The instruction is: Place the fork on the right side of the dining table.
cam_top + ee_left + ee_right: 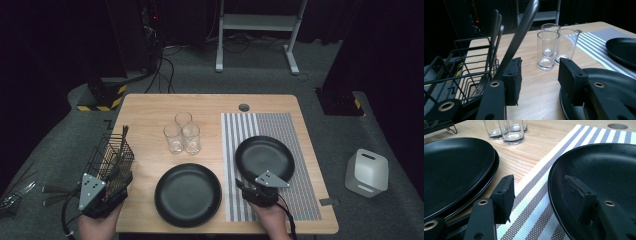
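Plate on the mat (265, 157): black, round and shallow, it lies on the striped placemat (295, 135), to the right of the second black plate (187, 194) on the bare table (150, 107).
Right gripper (251, 186): at the near rim of the plate on the mat; its jaws stand apart, one over the placemat just outside the rim (552, 195), the other over the plate's inner face (pads do not look pressed on it yet).
Left gripper (114, 181): to the left of the second plate, beside the wire cutlery basket (111, 155); jaws apart with nothing between them.
Handling, as I judge it: stiff, smooth and likely ceramic, so fairly heavy, slippery and breakable.
Where to hold: the thin near rim, one pad under the lip and one on top, lifted level to keep it from tipping.
Neighbours: three drinking glasses (182, 132) stand behind the second plate, well clear of the mat.
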`<state>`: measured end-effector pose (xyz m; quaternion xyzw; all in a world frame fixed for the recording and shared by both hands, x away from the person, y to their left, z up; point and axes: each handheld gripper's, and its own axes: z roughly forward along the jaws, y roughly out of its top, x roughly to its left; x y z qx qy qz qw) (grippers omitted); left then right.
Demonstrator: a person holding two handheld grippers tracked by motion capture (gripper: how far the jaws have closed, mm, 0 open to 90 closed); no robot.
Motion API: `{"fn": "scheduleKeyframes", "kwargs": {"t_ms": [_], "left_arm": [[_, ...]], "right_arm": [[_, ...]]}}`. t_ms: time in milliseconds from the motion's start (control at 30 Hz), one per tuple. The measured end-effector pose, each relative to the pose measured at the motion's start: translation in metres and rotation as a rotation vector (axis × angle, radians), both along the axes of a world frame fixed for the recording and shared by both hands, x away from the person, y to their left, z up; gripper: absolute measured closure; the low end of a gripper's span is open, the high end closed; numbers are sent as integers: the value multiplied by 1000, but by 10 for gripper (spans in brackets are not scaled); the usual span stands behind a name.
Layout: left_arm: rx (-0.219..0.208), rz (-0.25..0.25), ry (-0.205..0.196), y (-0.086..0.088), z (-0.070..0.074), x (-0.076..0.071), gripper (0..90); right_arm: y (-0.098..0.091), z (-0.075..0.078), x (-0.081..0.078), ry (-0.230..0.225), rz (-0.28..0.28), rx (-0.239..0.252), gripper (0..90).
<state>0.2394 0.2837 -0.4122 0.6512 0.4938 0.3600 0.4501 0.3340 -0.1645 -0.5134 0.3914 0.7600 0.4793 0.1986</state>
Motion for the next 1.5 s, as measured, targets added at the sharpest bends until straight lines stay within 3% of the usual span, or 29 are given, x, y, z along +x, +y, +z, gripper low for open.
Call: {"fn": "scheduleKeyframes", "kwargs": {"t_ms": [400, 600, 933, 1000, 1133, 1500], "left_arm": [[-2, 24, -12, 8, 7, -2, 535], [32, 34, -17, 10, 17, 8, 518], [31, 35, 25, 12, 23, 27, 514], [52, 45, 39, 11, 22, 29, 519], [70, 61, 60, 12, 20, 33, 546], [137, 54, 42, 5, 19, 33, 717]], "right_arm": [[0, 0, 0, 0, -2, 1, 434], [-1, 0, 1, 1, -6, 2, 435], [-5, 0, 1, 4, -16, 13, 437], [-6, 0, 1, 6, -17, 16, 437], [-7, 0, 1, 5, -20, 19, 439], [-8, -1, 2, 7, -21, 24, 443]]}}
